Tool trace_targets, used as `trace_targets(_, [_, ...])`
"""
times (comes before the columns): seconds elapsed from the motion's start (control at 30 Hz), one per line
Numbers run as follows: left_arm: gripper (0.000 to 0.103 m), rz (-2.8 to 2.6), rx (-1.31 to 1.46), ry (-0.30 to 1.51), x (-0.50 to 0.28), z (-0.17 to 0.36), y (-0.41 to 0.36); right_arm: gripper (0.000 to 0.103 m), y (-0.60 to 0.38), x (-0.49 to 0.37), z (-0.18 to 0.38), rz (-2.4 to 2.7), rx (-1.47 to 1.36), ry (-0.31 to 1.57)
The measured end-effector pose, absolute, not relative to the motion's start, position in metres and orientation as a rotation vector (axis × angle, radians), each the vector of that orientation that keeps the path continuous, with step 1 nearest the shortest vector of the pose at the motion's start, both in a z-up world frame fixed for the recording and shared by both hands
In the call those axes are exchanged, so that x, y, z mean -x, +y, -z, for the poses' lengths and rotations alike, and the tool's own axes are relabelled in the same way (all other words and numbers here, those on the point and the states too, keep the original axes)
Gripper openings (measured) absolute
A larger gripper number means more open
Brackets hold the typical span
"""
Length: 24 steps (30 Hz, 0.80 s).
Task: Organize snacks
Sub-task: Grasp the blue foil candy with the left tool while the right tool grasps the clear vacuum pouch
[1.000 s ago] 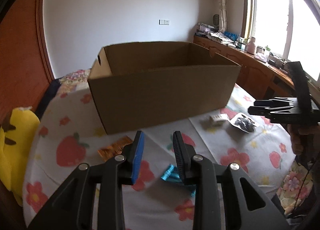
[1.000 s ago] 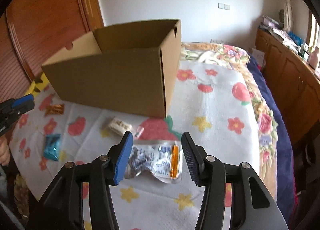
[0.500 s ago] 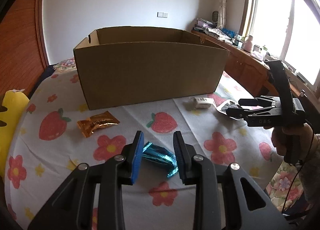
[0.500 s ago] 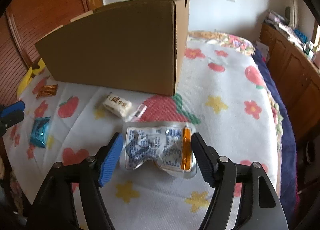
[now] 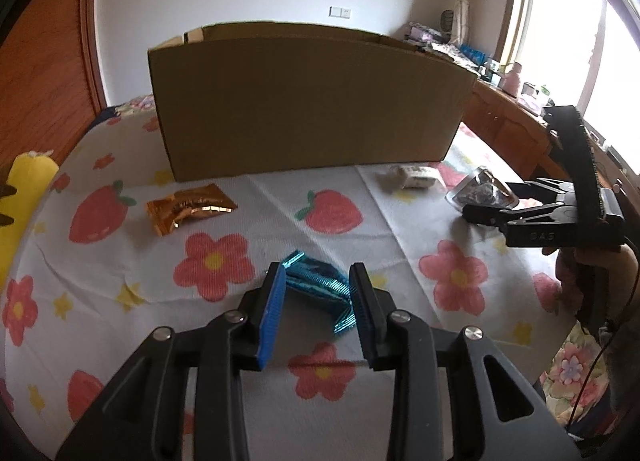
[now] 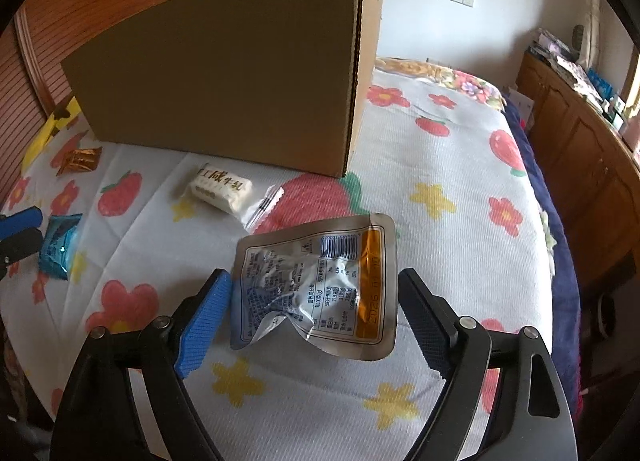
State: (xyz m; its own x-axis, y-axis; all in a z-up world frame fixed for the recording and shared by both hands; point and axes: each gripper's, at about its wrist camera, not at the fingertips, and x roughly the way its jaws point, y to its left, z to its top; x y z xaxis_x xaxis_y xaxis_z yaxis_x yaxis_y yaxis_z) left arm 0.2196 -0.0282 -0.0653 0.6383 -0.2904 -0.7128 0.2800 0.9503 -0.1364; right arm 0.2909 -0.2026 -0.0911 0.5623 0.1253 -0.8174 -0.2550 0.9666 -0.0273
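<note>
An open cardboard box (image 5: 308, 101) stands on the flowered cloth; it also shows in the right wrist view (image 6: 224, 89). My left gripper (image 5: 318, 301) is open, its fingers on either side of a blue foil snack (image 5: 320, 287) lying on the cloth. My right gripper (image 6: 312, 309) is wide open around a silver pouch with an orange stripe (image 6: 320, 285), not clamping it. An orange foil snack (image 5: 188, 207) and a white wrapped snack (image 6: 220, 187) lie in front of the box.
A yellow plush toy (image 5: 24, 181) lies at the left edge. A wooden sideboard (image 6: 580, 149) with clutter runs along the right under a window. The right gripper also shows in the left wrist view (image 5: 492, 203).
Both grippers have come down closer to the cloth. The left one now straddles the blue snack. The right one has opened wider around the silver pouch.
</note>
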Motion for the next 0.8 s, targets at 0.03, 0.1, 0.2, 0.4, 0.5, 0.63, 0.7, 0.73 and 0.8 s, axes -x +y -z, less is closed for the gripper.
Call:
trace_targets(0.03, [0.035, 0.326, 0.019, 0.82, -0.22, 0.067, -0.028, 0.086, -0.203, -0.291, 0.091, -0.226, 0.149, 0.948])
trace_targets(0.1, [0.037, 0.32, 0.027, 0.822, -0.221, 0.068, -0.027, 0.086, -0.204, -0.292, 0.092, -0.227, 0.146, 0.948])
trace_targets(0.2, [0.039, 0.317, 0.039, 0.837, -0.223, 0.07, -0.028, 0.086, -0.203, -0.292, 0.092, -0.226, 0.148, 0.946])
trace_targets(0.4, [0.039, 0.328, 0.033, 0.876, -0.229, 0.076, -0.036, 0.086, -0.201, -0.292, 0.093, -0.224, 0.15, 0.945])
trace_targets(0.5, [0.04, 0.331, 0.011, 0.885, -0.23, 0.079, -0.043, 0.086, -0.201, -0.291, 0.093, -0.224, 0.151, 0.944])
trace_targets(0.63, [0.04, 0.326, -0.01, 0.883, -0.231, 0.078, -0.046, 0.086, -0.201, -0.292, 0.093, -0.224, 0.151, 0.944])
trace_targets(0.7, [0.04, 0.321, -0.019, 0.88, -0.23, 0.079, -0.046, 0.086, -0.201, -0.292, 0.093, -0.225, 0.151, 0.944])
trace_targets(0.73, [0.04, 0.32, -0.023, 0.877, -0.23, 0.079, -0.046, 0.086, -0.201, -0.292, 0.093, -0.225, 0.151, 0.944])
trace_targets(0.8, [0.04, 0.318, -0.03, 0.87, -0.229, 0.079, -0.047, 0.086, -0.201, -0.292, 0.093, -0.225, 0.151, 0.944])
